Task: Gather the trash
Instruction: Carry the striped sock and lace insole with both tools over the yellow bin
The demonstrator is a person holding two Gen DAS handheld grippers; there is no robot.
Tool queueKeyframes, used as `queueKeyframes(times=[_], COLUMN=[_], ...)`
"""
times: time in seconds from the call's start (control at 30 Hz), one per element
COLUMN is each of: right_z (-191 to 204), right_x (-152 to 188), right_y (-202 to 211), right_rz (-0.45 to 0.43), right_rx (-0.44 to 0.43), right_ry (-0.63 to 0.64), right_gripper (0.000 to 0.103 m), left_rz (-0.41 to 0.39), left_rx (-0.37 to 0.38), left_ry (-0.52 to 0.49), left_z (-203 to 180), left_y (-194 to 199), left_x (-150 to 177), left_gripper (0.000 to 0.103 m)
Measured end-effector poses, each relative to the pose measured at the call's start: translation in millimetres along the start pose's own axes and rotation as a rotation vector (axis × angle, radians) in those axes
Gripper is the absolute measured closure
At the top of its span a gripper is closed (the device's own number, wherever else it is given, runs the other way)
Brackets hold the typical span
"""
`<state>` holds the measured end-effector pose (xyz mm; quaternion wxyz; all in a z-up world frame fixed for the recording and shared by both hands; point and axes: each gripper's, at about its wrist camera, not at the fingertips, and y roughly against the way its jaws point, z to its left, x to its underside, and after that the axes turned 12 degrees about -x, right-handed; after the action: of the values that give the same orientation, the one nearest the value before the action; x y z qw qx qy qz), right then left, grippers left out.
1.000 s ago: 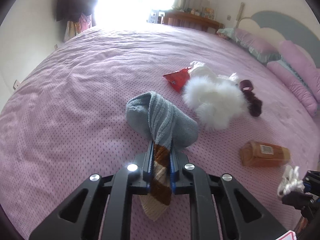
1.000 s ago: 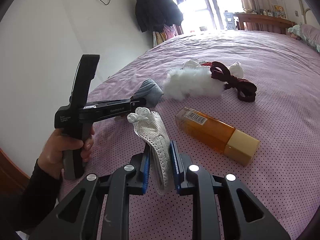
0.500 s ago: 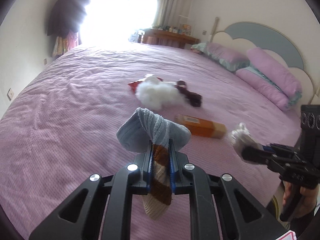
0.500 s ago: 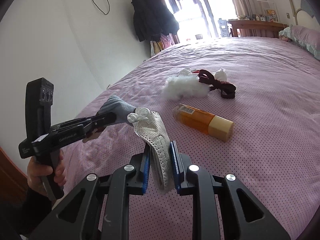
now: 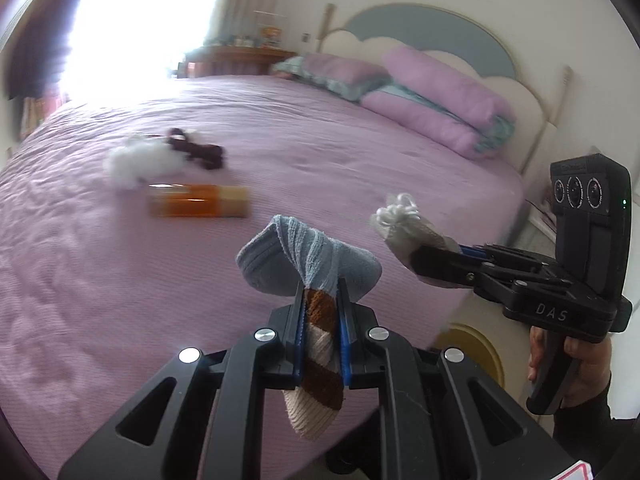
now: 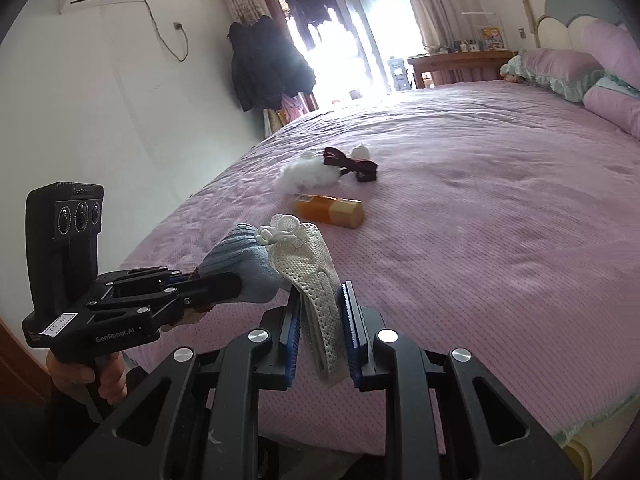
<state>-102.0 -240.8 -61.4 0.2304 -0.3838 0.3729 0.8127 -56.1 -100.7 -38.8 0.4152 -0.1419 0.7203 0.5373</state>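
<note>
My left gripper [image 5: 320, 300] is shut on a grey sock with a brown-and-cream checked cuff [image 5: 308, 256], held above the bed's near edge. My right gripper [image 6: 320, 304] is shut on a white mesh insole [image 6: 312, 264]; it shows in the left wrist view [image 5: 404, 224] to the right of the sock. The left gripper with the sock [image 6: 240, 256] appears at the left of the right wrist view. On the purple bed [image 6: 480, 220] lie an orange bottle [image 6: 328, 210], a white fluffy tuft [image 6: 308, 174] and a dark maroon band [image 6: 352, 164].
Purple pillows [image 5: 436, 100] and a headboard [image 5: 432, 32] stand at the bed's far right. A wooden desk [image 6: 452, 64], a bright window and hanging dark coats [image 6: 268, 68] are beyond the bed. A yellow round thing [image 5: 476, 348] sits on the floor below the bed edge.
Both grippers have pulled back from the bed and swung right, still holding the sock and the insole. The bottle and fluffy tuft now lie farther away.
</note>
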Motion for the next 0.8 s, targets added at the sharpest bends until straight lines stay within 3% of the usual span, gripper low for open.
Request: queueKeyframes(times=[0.37, 0.8], right_z=[-30, -89], right_x=[60, 175], right_y=[114, 206], right_rz=[-0.098, -0.147], right_rx=[0.241, 0.438], right_ry=[-0.097, -0.392], right_gripper=[0.083, 0.083], left_rz=[0.111, 0.279], left_rx=[0.206, 0.345], left_ry=[-0.138, -0.351], left_z=[-116, -249], left_y=[-35, -89], left_x=[27, 82], left_gripper=[0.089, 0.089])
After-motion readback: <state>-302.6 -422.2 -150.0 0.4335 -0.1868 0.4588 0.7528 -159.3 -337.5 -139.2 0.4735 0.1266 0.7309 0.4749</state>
